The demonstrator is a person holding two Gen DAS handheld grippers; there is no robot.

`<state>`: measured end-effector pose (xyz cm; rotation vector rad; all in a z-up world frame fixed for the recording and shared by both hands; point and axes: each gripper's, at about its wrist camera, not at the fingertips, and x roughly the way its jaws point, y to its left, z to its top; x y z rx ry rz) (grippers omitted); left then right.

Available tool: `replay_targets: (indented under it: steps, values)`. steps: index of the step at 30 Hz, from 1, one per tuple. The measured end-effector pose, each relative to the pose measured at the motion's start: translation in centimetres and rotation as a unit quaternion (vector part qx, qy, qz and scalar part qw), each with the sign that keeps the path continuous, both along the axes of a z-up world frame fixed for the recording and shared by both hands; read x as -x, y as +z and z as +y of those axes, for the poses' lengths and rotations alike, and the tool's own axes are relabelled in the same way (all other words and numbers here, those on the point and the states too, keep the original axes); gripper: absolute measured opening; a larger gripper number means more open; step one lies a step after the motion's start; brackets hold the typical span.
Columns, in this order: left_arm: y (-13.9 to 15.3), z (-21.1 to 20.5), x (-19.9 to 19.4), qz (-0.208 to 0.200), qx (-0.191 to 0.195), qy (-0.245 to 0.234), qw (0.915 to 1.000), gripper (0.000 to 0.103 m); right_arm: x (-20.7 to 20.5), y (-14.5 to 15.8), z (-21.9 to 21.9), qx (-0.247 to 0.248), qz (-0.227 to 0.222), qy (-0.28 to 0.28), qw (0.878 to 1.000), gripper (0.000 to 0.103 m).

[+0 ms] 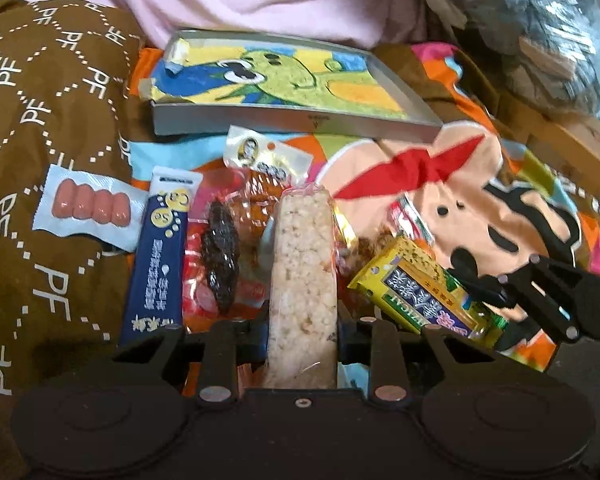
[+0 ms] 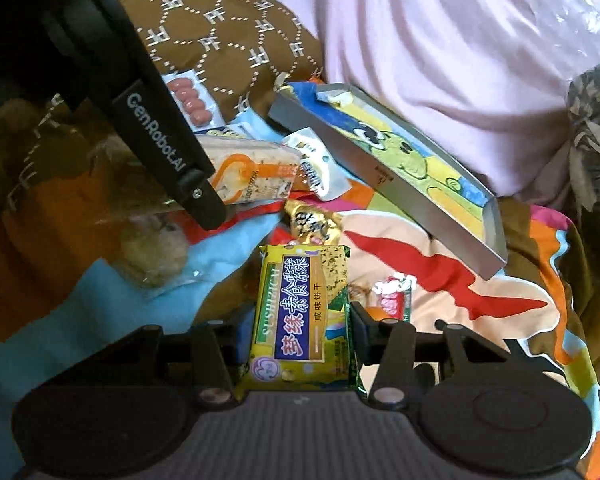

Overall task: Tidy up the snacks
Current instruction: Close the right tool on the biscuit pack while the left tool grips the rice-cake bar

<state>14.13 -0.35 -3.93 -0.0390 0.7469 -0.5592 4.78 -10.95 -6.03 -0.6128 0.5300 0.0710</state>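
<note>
On the far left, a pale blue sachet of small sausages (image 1: 89, 208) lies alone on the brown patterned quilt (image 1: 40, 120), apart from the main heap. Next comes a dark blue stick packet (image 1: 160, 256), lying lengthwise beside a clear pack with dark dried fruit (image 1: 220, 256).

In the middle, the left tongs (image 1: 302, 336) are clenched on a puffed rice bar (image 1: 302, 280). The bar runs straight out between the fingers, held by its near end, probably so its far end can be carried forward and slid into place. Behind the heap sits a shallow grey tray (image 1: 292, 122) with a cartoon drawing on its floor. It holds no snacks that I can see, so it looks like the place meant for them, and sorting appears to be at an early stage.

To the right, the right tongs (image 2: 296, 344) are clenched on a yellow cracker packet (image 2: 300, 312), gripped across its width near the lower end. The packet points toward the tray, which in the right wrist view lies ahead and to the right. A gold-wrapped sweet (image 2: 312, 224) and a small red and white candy (image 2: 392, 296) rest loose on the cartoon bedsheet (image 2: 440, 264) nearby.
</note>
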Motion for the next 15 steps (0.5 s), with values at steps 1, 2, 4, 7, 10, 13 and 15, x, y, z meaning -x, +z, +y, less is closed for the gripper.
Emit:
replay_targets:
  steps: [1, 2, 4, 7, 10, 13, 15]
  values:
    - [0.2, -0.1, -0.2, -0.001, 0.002, 0.01, 0.9999, 0.03, -0.2, 0.2, -0.2, -0.002, -0.005, 0.0, 1.0, 0.052]
    - [0.4, -0.2, -0.5, 0.0, 0.005, 0.019, 0.9998, 0.03, -0.3, 0.4, -0.3, -0.003, -0.008, -0.001, 1.0, 0.052]
    - [1.1, -0.4, -1.3, -0.001, 0.012, 0.039, 0.9992, 0.03, -0.9, 0.8, -0.7, -0.009, -0.018, -0.003, 1.0, 0.052]
    - [2.5, -0.7, -2.4, -0.023, 0.021, 0.054, 0.9981, 0.03, -2.1, 1.9, -1.6, -0.02, -0.036, -0.008, 0.999, 0.052]
    - [3.8, -1.3, -4.4, -0.037, 0.029, 0.068, 0.9965, 0.03, -4.0, 3.3, -2.6, -0.026, -0.057, -0.009, 0.998, 0.052]
    - [5.3, -1.9, -7.0, -0.05, 0.037, 0.089, 0.9941, 0.03, -6.9, 5.1, -3.6, -0.04, -0.073, -0.009, 0.996, 0.052]
    - [6.0, -2.2, -9.1, -0.061, 0.034, 0.1, 0.9925, 0.03, -8.8, 6.0, -4.2, -0.051, -0.079, -0.009, 0.996, 0.052]
